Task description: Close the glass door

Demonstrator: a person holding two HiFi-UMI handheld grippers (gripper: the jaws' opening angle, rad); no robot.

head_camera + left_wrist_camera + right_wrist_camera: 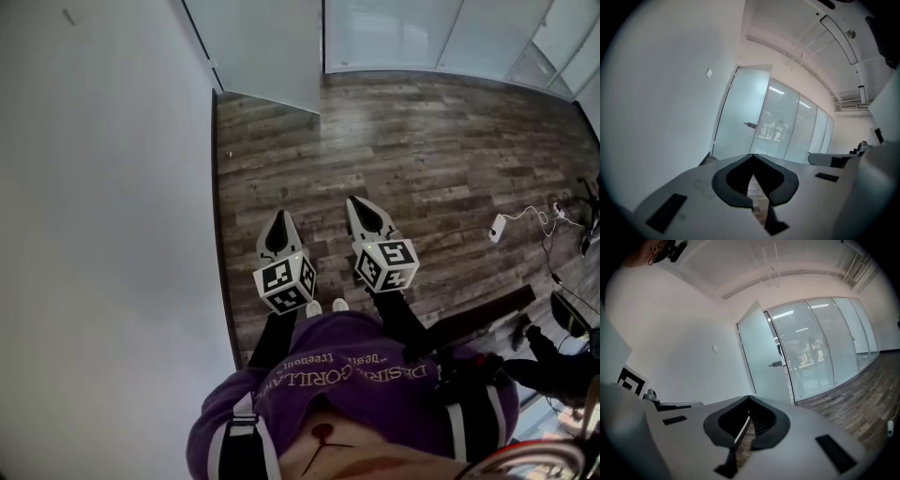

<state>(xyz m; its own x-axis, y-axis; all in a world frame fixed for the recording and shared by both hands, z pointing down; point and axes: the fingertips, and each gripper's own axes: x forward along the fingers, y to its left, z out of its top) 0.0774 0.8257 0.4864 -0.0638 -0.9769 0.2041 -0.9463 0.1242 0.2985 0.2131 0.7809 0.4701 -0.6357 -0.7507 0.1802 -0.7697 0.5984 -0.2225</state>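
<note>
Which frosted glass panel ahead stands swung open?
The leftmost one, the glass door beside the white wall: it bears a handle and angles out of line; the other panels sit flush.

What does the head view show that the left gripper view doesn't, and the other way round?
Only the head view shows the purple sweatshirt, the marker cubes on the grippers, and a white plug with its cable on the floor.

Only the left gripper view shows the door handle, a small wall switch and the long ceiling lights.

Both show the glass door, standing open, the white wall beside it, the wood floor, and the left gripper with its jaws together.
</note>
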